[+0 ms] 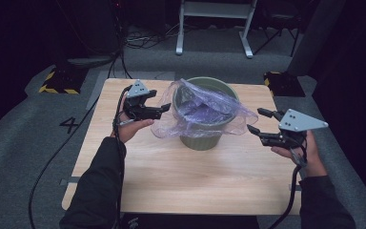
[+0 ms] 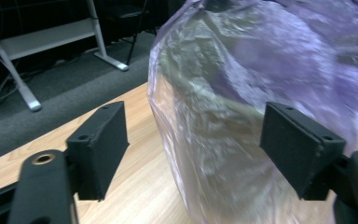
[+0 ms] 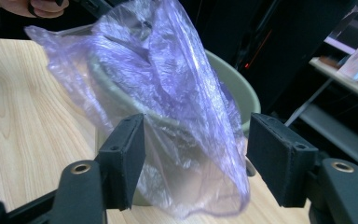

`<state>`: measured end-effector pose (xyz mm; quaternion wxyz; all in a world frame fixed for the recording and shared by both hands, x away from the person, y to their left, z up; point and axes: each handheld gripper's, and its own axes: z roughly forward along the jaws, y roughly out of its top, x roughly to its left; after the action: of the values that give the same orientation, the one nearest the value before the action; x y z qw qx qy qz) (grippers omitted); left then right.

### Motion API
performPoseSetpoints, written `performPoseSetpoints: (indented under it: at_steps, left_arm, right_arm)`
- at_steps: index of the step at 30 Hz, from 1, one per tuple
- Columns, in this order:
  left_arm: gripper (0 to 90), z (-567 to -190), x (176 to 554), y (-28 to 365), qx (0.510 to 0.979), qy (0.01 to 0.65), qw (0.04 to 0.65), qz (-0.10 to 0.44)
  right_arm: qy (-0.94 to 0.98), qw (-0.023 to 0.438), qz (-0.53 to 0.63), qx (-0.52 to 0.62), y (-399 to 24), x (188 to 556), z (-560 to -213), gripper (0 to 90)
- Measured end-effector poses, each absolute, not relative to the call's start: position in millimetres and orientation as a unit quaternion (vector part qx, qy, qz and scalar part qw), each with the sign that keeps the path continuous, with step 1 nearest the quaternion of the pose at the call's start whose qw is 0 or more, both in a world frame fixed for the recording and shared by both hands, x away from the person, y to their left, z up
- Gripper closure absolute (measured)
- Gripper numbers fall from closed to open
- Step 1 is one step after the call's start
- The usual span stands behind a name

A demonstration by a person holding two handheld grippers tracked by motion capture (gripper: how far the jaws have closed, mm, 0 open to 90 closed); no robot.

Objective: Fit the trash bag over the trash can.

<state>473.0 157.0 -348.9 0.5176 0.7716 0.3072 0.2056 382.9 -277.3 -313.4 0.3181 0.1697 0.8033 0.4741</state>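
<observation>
Both jaws wide — flanking bag [image 1: 205,112].

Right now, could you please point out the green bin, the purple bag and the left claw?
green bin [image 1: 201,140]: high view, front wall below the bag.
purple bag [image 1: 205,110]: high view, crumpled middle.
left claw [image 1: 164,107]: high view, between its tips.

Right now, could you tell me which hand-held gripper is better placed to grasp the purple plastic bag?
Probably the left hand-held gripper: its open jaws sit right at the translucent purple plastic bag, while the right hand-held gripper looks slightly farther off.
</observation>
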Motion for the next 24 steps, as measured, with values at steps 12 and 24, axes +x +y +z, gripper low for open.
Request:
performPoseSetpoints:
  at_steps: [12, 24]
  left_arm:
    - [38.4, -355, 505, 147, 0.756, 0.338, 0.528, 0.187]
    - [78.1, -363, 521, 134, 0.767, 0.331, 0.517, 0.189]
  right_arm:
    - [0.813, 0.28, 0.443, 0.255, -262, 449, -327, 56.3]
    - [0.778, 0.266, 0.488, 0.292, -271, 471, -334, 86.3]
